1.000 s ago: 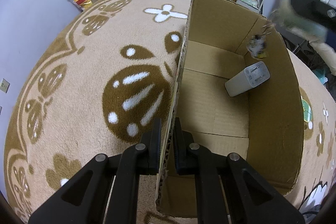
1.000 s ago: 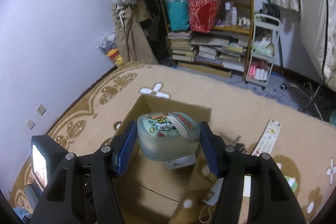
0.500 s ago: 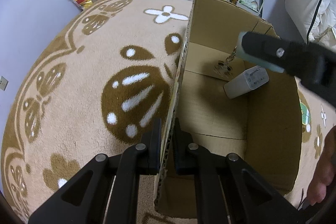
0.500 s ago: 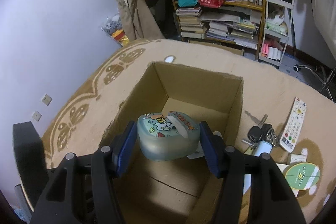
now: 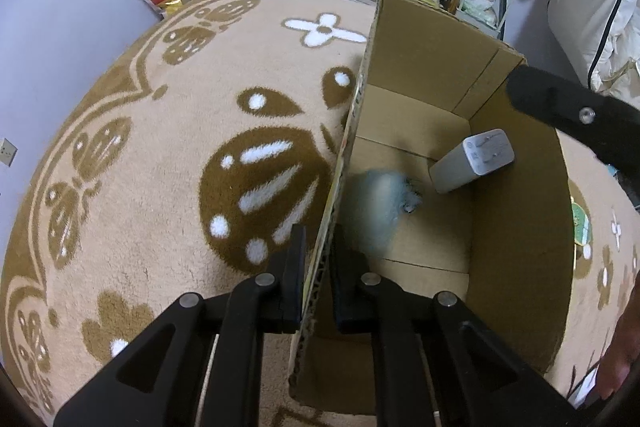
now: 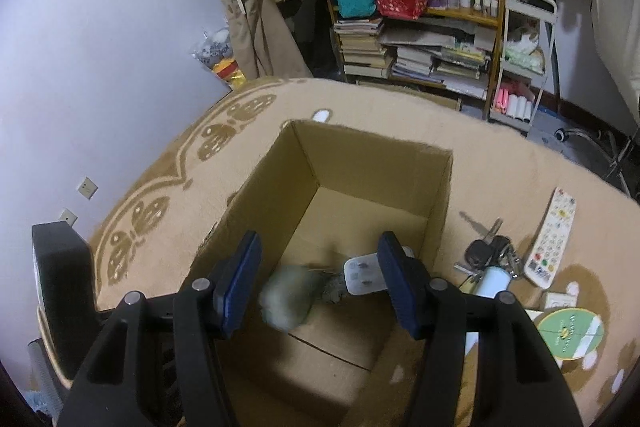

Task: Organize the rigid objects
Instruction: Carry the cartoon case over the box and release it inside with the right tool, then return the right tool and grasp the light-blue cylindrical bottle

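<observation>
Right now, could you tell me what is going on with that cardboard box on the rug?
A person is sorting loose items into the cardboard box. The left tongs are clamped on the box's near wall, steadying it. The right tongs hang open and empty above the opening. A blurred pale green container is inside the box, apparently dropping, next to a white charger. Keys and a remote control lie on the rug outside.

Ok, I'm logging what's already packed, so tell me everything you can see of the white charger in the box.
The white charger is a rounded, smooth block, plastic by its look, with two flat metal prongs on its end face. It lies tilted inside the cardboard box, its body on the box floor and its pronged end up against the right wall. A blurred pale green object is just beside it; contact cannot be judged. Neither gripper touches it.
</observation>
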